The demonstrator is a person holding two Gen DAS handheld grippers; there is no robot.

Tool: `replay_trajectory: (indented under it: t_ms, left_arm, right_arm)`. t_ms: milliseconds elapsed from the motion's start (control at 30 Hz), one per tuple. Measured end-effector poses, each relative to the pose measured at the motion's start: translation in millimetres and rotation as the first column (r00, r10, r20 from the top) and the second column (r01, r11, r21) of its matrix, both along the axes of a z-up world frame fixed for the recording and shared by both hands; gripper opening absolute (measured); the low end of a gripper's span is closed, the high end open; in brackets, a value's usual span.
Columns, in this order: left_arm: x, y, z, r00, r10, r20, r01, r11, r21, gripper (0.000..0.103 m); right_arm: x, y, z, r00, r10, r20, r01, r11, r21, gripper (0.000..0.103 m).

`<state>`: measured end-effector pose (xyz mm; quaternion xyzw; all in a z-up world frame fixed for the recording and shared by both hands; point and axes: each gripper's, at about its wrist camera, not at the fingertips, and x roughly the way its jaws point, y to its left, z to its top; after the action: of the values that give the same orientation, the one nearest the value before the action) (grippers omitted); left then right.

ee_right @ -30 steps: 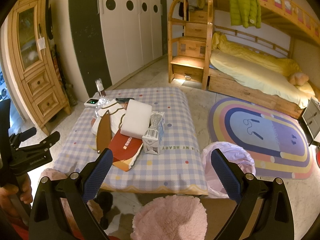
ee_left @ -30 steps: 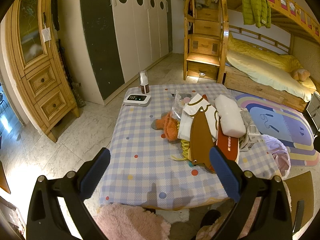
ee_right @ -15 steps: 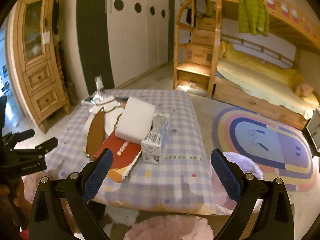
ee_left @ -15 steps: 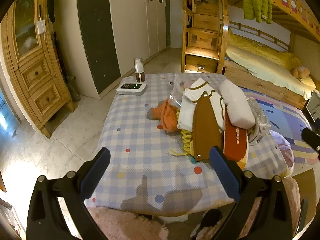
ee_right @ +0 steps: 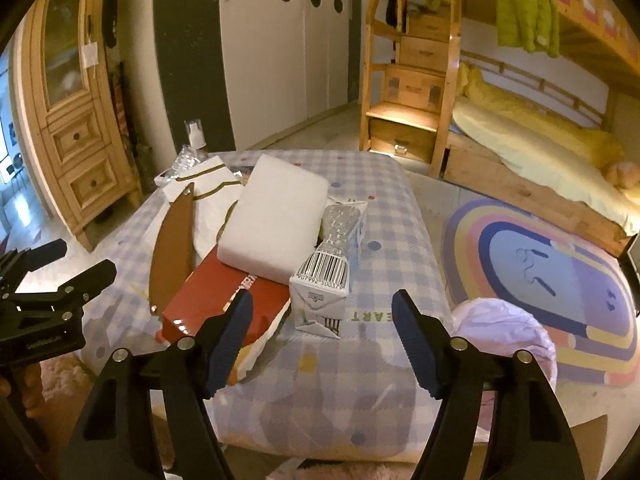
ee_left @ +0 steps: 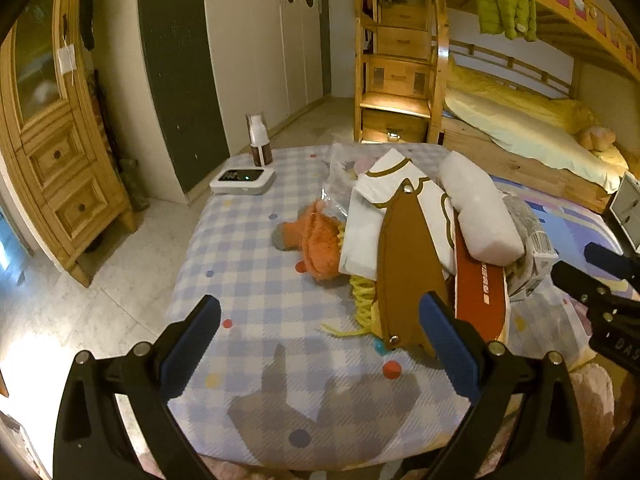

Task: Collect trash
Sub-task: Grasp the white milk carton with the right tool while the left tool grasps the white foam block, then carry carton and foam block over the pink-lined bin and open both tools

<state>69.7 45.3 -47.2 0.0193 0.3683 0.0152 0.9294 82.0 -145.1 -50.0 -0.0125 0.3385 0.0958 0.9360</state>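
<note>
My left gripper hangs over the near edge of the checked table, jaws spread wide, nothing between them. My right gripper is wide open too, empty, above the table's near right corner.

Trash sits in a heap on the right half of the table. Straight ahead of my right gripper stands the crumpled milk carton, barcode facing me, leaning against the white foam block. That block lies on top of the red box. Just left of them, a brown strap runs across a white paper bag.

From the left wrist view, an orange plush toy lies beside the heap, touching the paper bag. A pale pink bag sits on the floor just off the table's right corner.
</note>
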Motion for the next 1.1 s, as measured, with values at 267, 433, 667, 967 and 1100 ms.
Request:
replay_trajectory:
  t_ms: [267,433,667,967,1100]
  left_arm:
    - [9.2,-3.4,-4.0,1.000,-0.003,-0.018,0.003,1.000,-0.009,0.096]
    - [8.0,-7.3,-4.4,1.000,-0.017,-0.023,0.017,1.000,-0.014,0.096]
    - [6.0,-27.5,7.4,0.994,-0.113,0.004,0.113,0.991,-0.068,0.096]
    - [35.6,-74.5,0.4,0.961,-0.275,-0.038,0.268,0.953,-0.140,0.048]
    - [44.5,-87.2,-4.0,0.953,-0.297,-0.053,0.287,0.947,-0.144,0.039]
  right_arm:
    - [23.9,8.4,-10.7,0.999,0.012,-0.034,-0.012,1.000,-0.015,0.062]
    - [27.8,8.7,-15.6,0.998,-0.020,-0.061,0.018,0.999,-0.032,0.039]
    - [18.0,-2.4,-17.1,0.998,0.031,-0.059,-0.034,0.998,-0.051,0.039]
    - [15.3,-12.3,-18.8,0.995,0.093,-0.048,-0.094,0.995,-0.019,0.039]
    - [15.7,-12.7,-20.2,0.993,0.104,-0.052,-0.105,0.994,-0.006,0.039]
